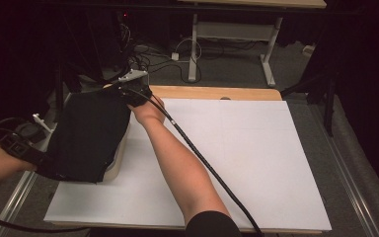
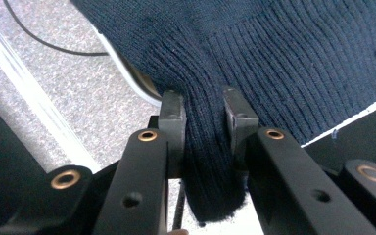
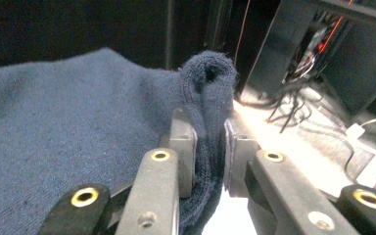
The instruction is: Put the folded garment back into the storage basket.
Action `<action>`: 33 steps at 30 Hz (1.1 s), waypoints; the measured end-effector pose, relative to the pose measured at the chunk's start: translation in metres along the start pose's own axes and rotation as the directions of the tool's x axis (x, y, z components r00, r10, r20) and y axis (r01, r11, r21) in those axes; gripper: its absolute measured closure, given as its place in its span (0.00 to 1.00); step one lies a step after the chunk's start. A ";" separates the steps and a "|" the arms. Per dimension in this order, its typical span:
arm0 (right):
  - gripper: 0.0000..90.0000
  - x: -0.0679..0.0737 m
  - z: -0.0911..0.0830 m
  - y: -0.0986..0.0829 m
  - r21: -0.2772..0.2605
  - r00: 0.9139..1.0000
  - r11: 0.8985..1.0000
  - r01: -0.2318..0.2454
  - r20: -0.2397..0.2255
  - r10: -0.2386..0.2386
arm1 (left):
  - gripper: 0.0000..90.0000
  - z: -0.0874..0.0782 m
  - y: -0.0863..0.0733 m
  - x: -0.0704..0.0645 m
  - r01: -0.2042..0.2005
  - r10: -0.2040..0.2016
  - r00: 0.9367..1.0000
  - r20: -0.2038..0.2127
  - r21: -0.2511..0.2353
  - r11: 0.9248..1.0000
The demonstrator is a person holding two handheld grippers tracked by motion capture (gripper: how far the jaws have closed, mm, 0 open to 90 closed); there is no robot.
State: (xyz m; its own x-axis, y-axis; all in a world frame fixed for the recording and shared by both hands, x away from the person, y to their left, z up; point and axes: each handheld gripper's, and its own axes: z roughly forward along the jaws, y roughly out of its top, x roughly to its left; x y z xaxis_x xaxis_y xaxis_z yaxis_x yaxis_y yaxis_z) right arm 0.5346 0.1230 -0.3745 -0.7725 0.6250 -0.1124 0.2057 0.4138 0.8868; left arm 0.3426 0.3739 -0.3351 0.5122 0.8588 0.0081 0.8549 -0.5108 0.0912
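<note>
Sweater (image 1: pixel 86 136), dark knit, left side of high view, draped over a pale box (image 1: pixel 116 165) at edge of white sheet (image 1: pixel 246 163). Your L gripper (image 2: pixel 203 120) is clamped on ribbed hem, lower left; R gripper (image 3: pixel 209 134) clamped on a bunched fold, upper mid-left. Step looks like lift/spread. Next, prob. raise both together, keep cloth taut, carry rightward onto sheet.

The high view is dim at its edges: the upper corners and right side sink into black, while the white sheet (image 1: pixel 237 163) is evenly lit from above, with soft shadow under the forearm. The left gripper view is sharp on the knit sweater (image 2: pixel 284 54), its near jaws blurred. The right gripper view glares at centre right, background dark.
</note>
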 end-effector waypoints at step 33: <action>0.00 -0.012 -0.126 -0.095 -0.070 0.997 0.997 -0.043 -0.060 0.039 | 0.70 0.012 0.051 -0.011 -0.027 0.018 0.996 -0.086 -0.102 0.994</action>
State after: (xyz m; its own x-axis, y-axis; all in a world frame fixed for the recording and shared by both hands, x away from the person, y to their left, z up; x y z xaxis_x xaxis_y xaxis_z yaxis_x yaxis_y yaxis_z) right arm 0.4480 -0.0072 -0.4009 -0.7984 0.5999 -0.0513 0.1961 0.3396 0.9199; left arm 0.3815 0.3381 -0.3425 0.5190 0.8495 0.0949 0.8279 -0.5272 0.1916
